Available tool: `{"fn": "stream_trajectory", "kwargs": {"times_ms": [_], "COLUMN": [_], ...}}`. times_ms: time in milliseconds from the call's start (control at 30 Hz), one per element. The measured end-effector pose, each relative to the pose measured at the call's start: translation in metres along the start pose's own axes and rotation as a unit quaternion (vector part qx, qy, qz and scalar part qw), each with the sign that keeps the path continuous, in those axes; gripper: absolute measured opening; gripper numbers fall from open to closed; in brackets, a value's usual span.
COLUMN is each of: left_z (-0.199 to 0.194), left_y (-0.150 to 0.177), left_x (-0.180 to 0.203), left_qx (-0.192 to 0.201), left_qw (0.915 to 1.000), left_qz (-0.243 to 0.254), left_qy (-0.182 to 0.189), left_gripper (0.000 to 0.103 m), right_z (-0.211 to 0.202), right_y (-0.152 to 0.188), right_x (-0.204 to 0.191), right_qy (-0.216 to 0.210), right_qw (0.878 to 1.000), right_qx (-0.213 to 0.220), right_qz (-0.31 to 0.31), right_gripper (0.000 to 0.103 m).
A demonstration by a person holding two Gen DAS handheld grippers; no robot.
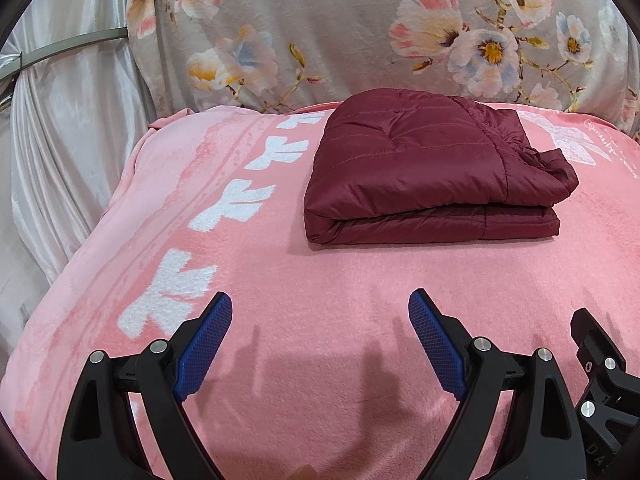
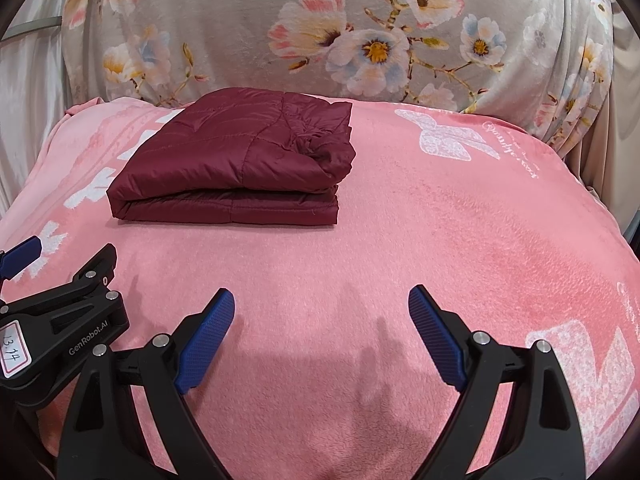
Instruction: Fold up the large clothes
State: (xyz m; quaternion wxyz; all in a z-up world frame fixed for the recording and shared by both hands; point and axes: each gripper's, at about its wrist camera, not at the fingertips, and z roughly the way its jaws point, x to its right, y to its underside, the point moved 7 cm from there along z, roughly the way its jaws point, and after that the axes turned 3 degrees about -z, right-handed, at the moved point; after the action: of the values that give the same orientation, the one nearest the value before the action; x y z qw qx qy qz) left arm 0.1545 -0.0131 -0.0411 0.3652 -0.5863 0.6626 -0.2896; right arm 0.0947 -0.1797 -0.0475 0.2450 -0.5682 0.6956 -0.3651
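While both grippers hang over the near part of the pink fleece blanket with white bow prints [image 1: 360,280], nothing sits between either pair of blue pads. Left gripper [image 1: 320,312] jaws spread wide, empty. Right gripper [image 2: 321,308] same, wide and empty. Dark maroon quilted puffer jacket [image 1: 432,168] lies folded in a flat rectangular stack toward the far side of the blanket, well apart from both grippers, a bunched bit at its right end, possibly a cuff or hood. Grey floral throw [image 1: 340,32] hangs behind
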Motion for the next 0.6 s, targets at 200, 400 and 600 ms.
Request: {"fn": "stream_trajectory", "kwargs": {"times_ms": [200,400,600], "left_z": [0.0003,0.0001,-0.0001], "left_y": [0.0,0.0004,0.0], "left_x": [0.0,-0.0004,0.0008], "left_qx": [0.0,0.0,0.001], "left_qw": [1.0,1.0,1.0], "left_qz": [0.001,0.0,0.0], "left_qy": [0.001,0.0,0.001], "left_gripper": [0.087,0.087,0.087], "right_z": [0.0003,0.0001,0.0002], "right_y": [0.0001,0.0002,0.0002], "right_x": [0.0011,0.0005,0.0006], "right_qy": [-0.001,-0.001,-0.001], "right_qw": [1.0,1.0,1.0], "right_qx": [0.0,0.0,0.0], "right_qz": [-0.001,-0.001,-0.001], "right_gripper": [0.086,0.086,0.086]}}
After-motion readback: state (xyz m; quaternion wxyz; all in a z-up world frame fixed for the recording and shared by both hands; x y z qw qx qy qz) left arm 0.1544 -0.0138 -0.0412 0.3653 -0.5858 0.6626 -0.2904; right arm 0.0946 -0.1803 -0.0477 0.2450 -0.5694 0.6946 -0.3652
